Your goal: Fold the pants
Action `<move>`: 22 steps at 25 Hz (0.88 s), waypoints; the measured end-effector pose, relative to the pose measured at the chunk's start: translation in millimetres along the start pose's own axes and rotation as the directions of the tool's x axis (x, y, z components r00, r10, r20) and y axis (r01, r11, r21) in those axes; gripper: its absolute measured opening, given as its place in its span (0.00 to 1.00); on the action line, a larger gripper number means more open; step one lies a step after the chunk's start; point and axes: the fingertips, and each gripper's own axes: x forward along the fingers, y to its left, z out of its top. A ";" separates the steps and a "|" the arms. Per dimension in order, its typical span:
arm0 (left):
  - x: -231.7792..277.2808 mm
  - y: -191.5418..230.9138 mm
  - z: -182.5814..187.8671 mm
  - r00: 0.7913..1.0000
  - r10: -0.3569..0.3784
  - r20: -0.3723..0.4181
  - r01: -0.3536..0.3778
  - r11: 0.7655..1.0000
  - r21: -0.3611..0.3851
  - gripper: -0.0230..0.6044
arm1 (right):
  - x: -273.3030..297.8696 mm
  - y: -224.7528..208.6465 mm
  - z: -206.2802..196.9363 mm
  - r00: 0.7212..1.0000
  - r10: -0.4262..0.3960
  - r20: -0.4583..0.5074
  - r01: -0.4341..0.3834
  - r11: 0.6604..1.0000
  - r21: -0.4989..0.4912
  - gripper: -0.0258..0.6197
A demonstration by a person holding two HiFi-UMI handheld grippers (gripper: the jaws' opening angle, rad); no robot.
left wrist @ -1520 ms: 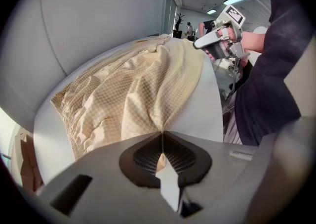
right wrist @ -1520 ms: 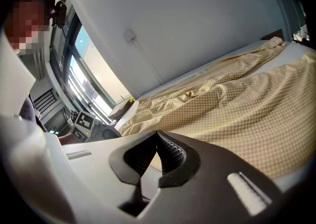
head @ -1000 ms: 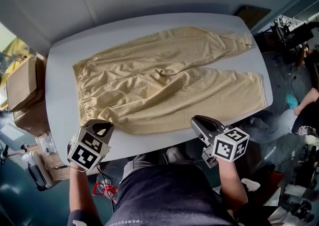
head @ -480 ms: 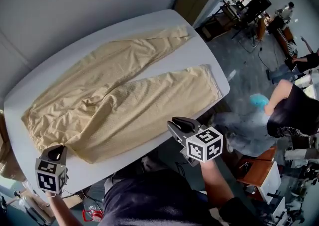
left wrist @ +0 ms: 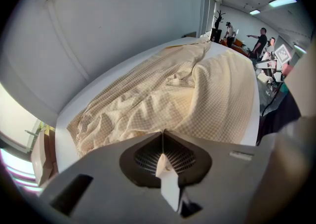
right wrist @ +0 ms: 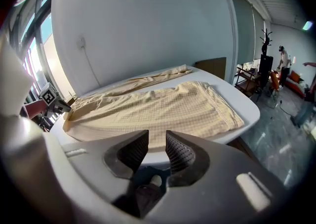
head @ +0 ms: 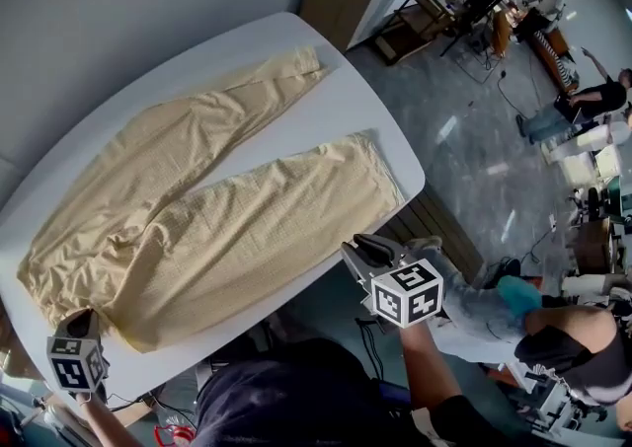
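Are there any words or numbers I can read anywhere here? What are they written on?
No words or numbers can be read.
Marker cubes: black and white square patterns only, no letters.
Small pale tag on the left gripper: too blurred to read.
Pants and table: no print.

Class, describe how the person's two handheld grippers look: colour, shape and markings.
The handheld left gripper and right gripper both have light grey plastic bodies and dark, pointed, textured jaws. Each carries a white cube printed with black square markers. The person wears a dark top; no sleeves cover the forearms.
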 end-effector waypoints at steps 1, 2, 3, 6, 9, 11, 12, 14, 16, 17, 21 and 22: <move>1.5 0.0 2.4 1.000 0.007 -0.003 -0.007 1.000 -0.003 0.05 | -0.3 -4.2 -2.0 1.000 -0.006 -0.011 0.006 1.000 -0.002 0.21; 2.9 0.0 4.5 1.000 0.012 -0.004 -0.012 1.000 -0.009 0.05 | -0.2 -8.4 -4.0 1.000 -0.014 -0.021 0.014 1.000 -0.001 0.22; 3.9 0.0 5.8 1.000 0.016 -0.006 -0.016 1.000 -0.016 0.05 | 0.2 -12.2 -6.0 0.999 -0.021 -0.029 0.021 1.000 0.006 0.22; 5.9 -0.7 6.5 0.999 0.023 -0.022 -0.024 0.999 -0.024 0.05 | 3.4 -18.3 -12.5 0.999 -0.020 -0.048 0.022 0.998 0.055 0.23; 9.1 -4.1 7.7 0.999 0.028 -0.036 -0.029 0.999 -0.016 0.05 | 9.8 -18.1 -19.5 0.997 -0.009 -0.071 0.016 0.995 0.098 0.26; 10.6 -6.7 9.0 0.999 0.027 -0.039 -0.028 1.000 -0.011 0.05 | 15.4 -15.1 -22.3 0.997 0.001 -0.081 0.009 0.992 0.124 0.29; 10.5 -7.4 9.4 0.999 0.027 -0.040 -0.027 1.000 -0.010 0.05 | 17.5 -13.3 -22.3 0.997 0.004 -0.083 0.008 0.990 0.140 0.31; 9.5 -8.4 10.1 0.999 0.028 -0.041 -0.028 1.000 -0.008 0.05 | 18.7 -12.3 -20.9 0.996 -0.007 -0.088 0.021 0.988 0.154 0.34; 8.9 -8.9 10.6 0.999 0.029 -0.043 -0.030 1.000 -0.010 0.05 | 18.8 -13.4 -19.2 0.995 -0.027 -0.092 0.040 0.988 0.151 0.34; 9.0 -9.1 10.8 0.999 0.029 -0.042 -0.030 1.000 -0.010 0.05 | 19.5 -13.1 -18.1 0.995 -0.032 -0.091 0.045 0.987 0.152 0.33; 8.8 -9.1 11.3 0.999 0.033 -0.032 -0.033 0.999 -0.014 0.05 | 24.3 -13.2 -15.4 0.991 -0.068 -0.114 0.087 0.983 0.164 0.30; 8.2 -8.7 10.8 0.999 0.036 -0.030 -0.036 0.999 -0.016 0.05 | 24.8 -13.0 -15.4 0.990 -0.080 -0.117 0.099 0.982 0.163 0.29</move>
